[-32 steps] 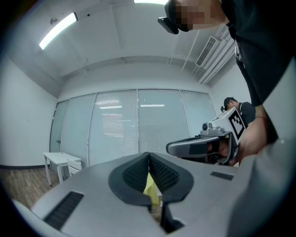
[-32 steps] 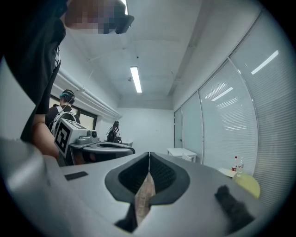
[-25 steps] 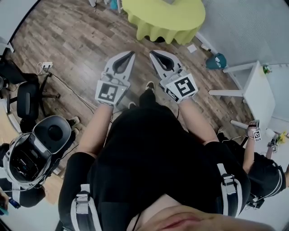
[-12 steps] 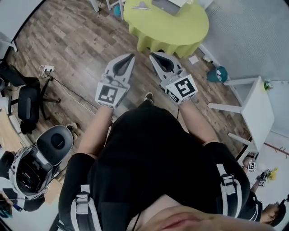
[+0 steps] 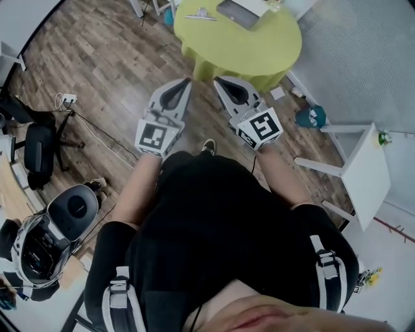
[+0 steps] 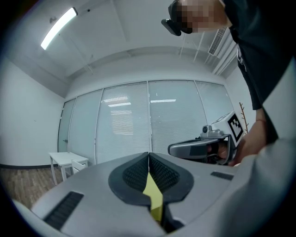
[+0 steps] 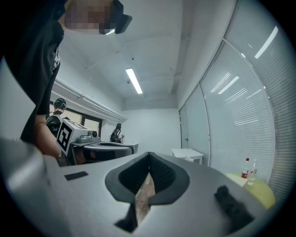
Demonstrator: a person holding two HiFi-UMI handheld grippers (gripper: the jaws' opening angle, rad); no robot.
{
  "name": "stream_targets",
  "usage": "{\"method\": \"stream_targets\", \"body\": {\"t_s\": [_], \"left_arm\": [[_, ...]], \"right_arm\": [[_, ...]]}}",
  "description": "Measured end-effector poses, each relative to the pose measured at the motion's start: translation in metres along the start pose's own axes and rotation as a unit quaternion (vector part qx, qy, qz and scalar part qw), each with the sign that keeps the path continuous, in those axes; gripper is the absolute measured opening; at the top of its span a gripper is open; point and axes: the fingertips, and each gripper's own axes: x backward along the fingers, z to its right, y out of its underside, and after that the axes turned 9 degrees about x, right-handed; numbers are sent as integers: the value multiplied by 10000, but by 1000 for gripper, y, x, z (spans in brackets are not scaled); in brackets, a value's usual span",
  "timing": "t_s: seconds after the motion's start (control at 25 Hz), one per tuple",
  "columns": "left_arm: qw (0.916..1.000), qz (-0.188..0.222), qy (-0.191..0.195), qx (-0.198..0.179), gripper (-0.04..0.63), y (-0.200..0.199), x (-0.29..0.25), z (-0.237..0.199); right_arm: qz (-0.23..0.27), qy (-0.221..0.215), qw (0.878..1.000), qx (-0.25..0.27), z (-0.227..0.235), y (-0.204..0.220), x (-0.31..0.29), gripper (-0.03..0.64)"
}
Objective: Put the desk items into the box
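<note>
**Gripper state.** The left gripper (image 5: 188,80) and the right gripper (image 5: 216,79) both have their jaws fully closed, tip against tip, with nothing gripped. In the head view they sit side by side, apart, pointing toward 12 o'clock.

**Item location.** The green table (image 5: 259,52) lies beyond the tips at 12 o'clock, clear of both grippers. On it rest a flat gray item (image 5: 237,11) and, at its 9 o'clock, a small pale item (image 5: 201,14).

**Limits of view.** Both items are too small to identify. The frame edge cuts off the table's far side.

**View differences.**
- Only the right gripper view shows a bottle (image 7: 246,167) at 3 o'clock, standing on a yellow-green surface.
- Only the left gripper view shows a glass wall (image 6: 125,125) with blinds at 12 o'clock.
- In the left gripper view, a yellow-green strip shows through the slot behind the closed tips.
- In the right gripper view, wood floor shows through that slot.
</note>
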Motion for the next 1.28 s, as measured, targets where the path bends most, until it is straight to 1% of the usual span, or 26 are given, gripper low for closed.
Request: {"method": "stream_targets", "body": {"t_s": [0.16,0.4,0.64,0.88,1.28], "left_arm": [[10000,2,-99,3,14,2,-18,-10],[9999,-28,-139,43,14,5,-37,-30],[9999,20,-110,94,14,9,-53,-67],[9998,-21,79,163,14,-1,-86,-111],[9985,-64,512,177,14,-15,-119,-191]], "right_arm": [[-14,-98,10000,-11,17,6,-8,17],[-37,-161,9999,-30,36,13,-29,16],[-168,-168,9997,68,48,23,-63,17],[-270,17,9996,37,81,25,-107,17],[-386,350,9986,73,112,22,-190,17]]}}
